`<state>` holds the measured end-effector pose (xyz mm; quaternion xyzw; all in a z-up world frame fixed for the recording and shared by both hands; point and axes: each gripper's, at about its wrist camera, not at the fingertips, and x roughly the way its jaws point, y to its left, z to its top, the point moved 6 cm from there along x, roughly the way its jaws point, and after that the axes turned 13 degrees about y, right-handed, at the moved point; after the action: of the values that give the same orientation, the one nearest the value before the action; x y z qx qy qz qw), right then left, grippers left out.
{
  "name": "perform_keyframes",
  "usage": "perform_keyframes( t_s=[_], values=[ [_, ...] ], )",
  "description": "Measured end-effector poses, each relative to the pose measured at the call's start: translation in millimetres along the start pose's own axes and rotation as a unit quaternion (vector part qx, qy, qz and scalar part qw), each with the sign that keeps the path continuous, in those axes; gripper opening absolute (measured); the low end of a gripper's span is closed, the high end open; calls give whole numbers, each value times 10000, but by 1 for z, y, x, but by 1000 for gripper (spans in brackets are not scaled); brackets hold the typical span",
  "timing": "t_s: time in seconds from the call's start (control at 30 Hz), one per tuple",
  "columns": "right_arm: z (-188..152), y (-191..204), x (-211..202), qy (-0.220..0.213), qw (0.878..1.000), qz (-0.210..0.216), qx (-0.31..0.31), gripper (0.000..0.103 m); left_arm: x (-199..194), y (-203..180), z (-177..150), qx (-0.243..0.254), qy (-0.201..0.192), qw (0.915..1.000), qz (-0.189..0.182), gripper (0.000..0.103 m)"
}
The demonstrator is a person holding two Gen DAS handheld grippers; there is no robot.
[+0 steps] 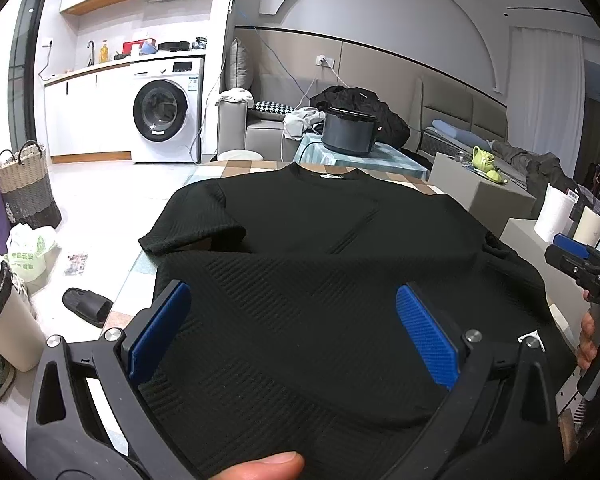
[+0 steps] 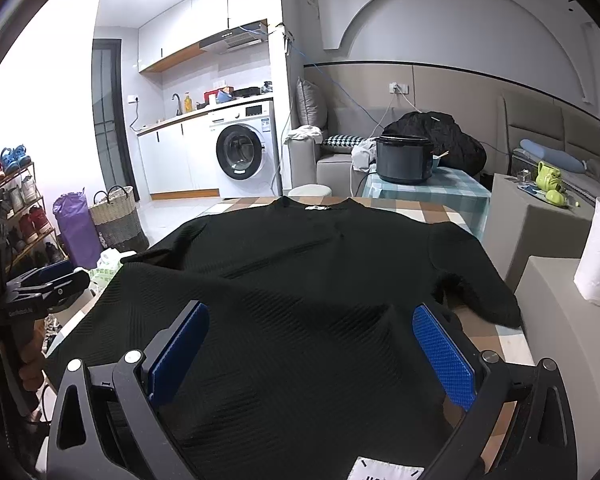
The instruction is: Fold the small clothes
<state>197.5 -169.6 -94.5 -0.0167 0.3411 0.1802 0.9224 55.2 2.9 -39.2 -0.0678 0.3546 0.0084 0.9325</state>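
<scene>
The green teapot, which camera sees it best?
The right wrist view. There the green teapot stands unhidden on the grey box, with handle and lumpy body clear. The left wrist view also shows the teapot, but smaller and farther toward the edge.

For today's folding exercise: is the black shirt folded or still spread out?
Mostly spread: the shirt lies flat, collar far, both sleeves out; only the near hem is lifted.

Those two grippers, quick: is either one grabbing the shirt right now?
Left gripper: open, jaws wide over the black shirt, gripping nothing.
Right gripper: open, jaws spread over the same shirt, gripping nothing.
</scene>
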Motion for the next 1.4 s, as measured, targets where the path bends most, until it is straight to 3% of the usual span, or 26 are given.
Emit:
perform_keyframes(
  t_s=[1.4],
  values=[
    [-5, -3, 9, 5, 9999, -1, 118, 103, 13, 16, 5, -42, 181, 9997, 132, 102]
  ],
)
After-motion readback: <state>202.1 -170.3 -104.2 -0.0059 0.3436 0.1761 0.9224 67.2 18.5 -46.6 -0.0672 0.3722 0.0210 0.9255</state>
